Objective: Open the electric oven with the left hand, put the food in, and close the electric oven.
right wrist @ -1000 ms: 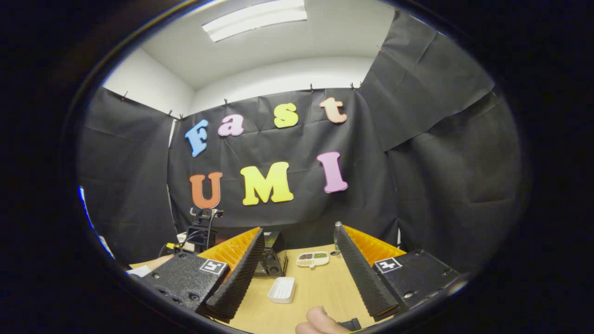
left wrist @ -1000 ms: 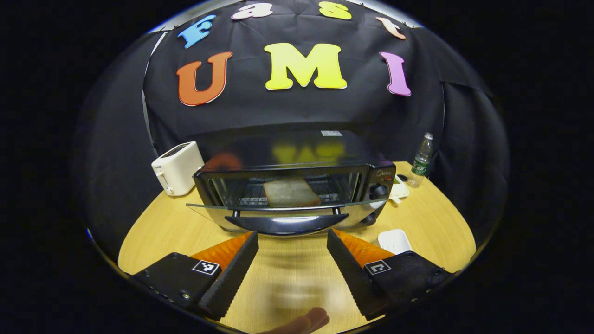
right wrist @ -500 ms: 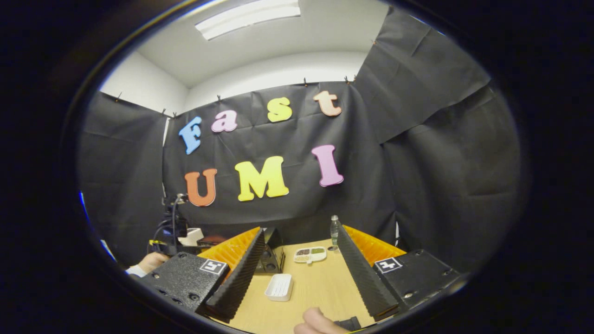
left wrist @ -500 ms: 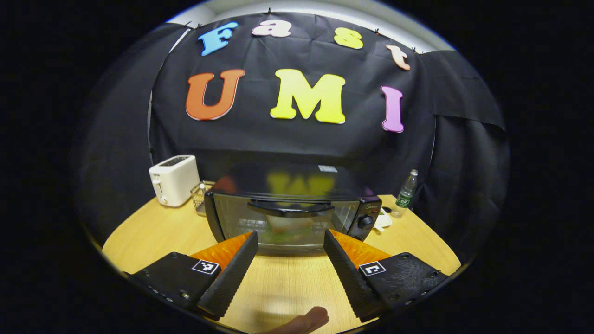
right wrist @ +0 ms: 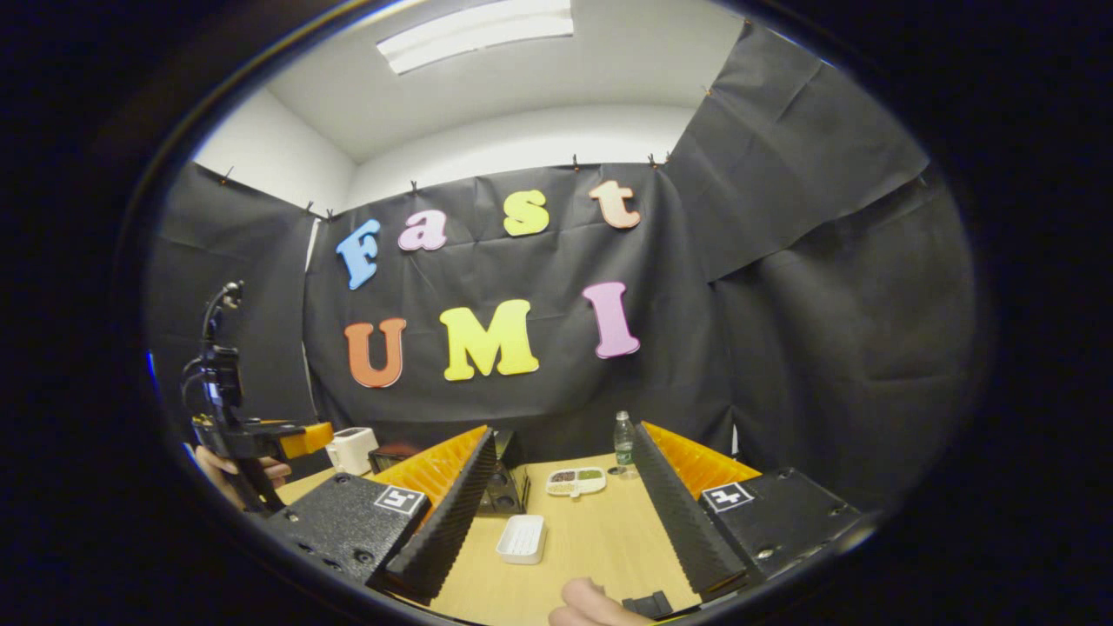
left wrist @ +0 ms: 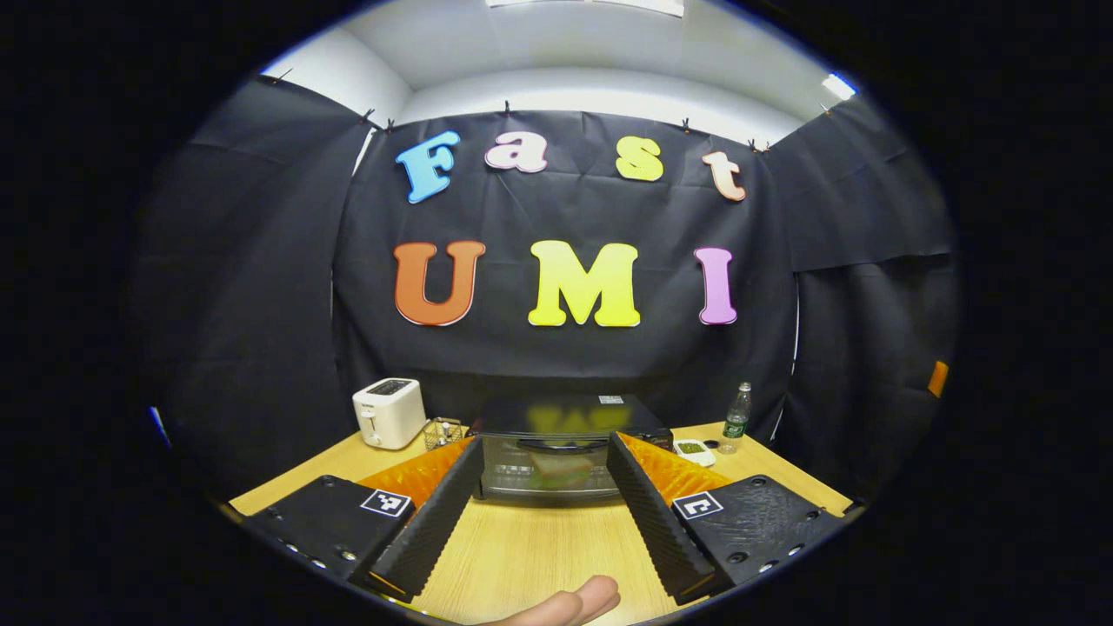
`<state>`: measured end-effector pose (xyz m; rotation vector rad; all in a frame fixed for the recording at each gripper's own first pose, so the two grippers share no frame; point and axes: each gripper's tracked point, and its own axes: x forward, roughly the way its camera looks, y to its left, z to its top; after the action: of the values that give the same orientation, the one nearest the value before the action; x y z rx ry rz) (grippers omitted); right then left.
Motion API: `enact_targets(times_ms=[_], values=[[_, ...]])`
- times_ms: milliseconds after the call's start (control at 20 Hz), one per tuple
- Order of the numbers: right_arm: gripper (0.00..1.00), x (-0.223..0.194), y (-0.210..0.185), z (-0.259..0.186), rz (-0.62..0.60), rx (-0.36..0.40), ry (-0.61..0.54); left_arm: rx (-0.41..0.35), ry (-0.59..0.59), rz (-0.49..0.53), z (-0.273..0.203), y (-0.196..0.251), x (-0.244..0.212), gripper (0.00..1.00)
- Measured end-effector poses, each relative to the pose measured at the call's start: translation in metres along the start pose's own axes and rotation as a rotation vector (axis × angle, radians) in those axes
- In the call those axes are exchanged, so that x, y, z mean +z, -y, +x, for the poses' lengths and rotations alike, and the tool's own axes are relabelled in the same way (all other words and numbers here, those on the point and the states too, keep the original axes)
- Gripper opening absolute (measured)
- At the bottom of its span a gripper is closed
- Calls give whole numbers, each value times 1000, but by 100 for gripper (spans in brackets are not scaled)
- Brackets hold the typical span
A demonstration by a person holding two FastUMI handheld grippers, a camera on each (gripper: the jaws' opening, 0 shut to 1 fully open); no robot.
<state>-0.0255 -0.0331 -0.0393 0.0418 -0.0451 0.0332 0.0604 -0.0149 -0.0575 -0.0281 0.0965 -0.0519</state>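
The black electric oven (left wrist: 556, 435) stands on the wooden table (left wrist: 522, 556) with its glass door shut, and a slice of bread (left wrist: 561, 469) shows dimly through the glass. My left gripper (left wrist: 543, 522) is open and holds nothing, well back from the oven and level with its front. In the right gripper view the oven (right wrist: 506, 480) is seen from its knob side. My right gripper (right wrist: 565, 513) is open over the table, also holding nothing. The left gripper (right wrist: 304, 437) appears there at the far left, raised in a hand (right wrist: 228, 469).
A white toaster (left wrist: 389, 413) and a wire basket (left wrist: 443, 430) stand left of the oven. A water bottle (left wrist: 737, 416) and a small divided dish (left wrist: 693, 449) are to its right. A white rectangular tray (right wrist: 522, 537) lies between my right gripper's fingers.
The oven door went from hanging open to shut. My left gripper then drew back and rose away from the oven. The right gripper barely moved.
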Motion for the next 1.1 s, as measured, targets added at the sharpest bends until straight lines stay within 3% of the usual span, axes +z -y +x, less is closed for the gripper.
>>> enact_targets(times_ms=[350, 400, 450, 550, 750, 1100], values=[[96, -12, -30, -7, -14, 54, -25, 91, -10, 14, -90, -16, -18, 94], [100, -10, -34, -8, -19, 62, -22, 99, 4, 6, -99, -16, -15, 94], [95, -10, -37, -10, -24, 67, -20, 90, 18, -3, -108, -12, -12, 93], [96, -11, -41, -14, -34, 74, -20, 55, 44, 4, -122, 4, -4, 93], [95, -7, -45, -17, -29, 71, -16, 66, 60, 45, -133, 2, 1, 94], [95, -1, -59, -22, -40, 100, -8, 46, 91, 14, -136, 0, 10, 94]])
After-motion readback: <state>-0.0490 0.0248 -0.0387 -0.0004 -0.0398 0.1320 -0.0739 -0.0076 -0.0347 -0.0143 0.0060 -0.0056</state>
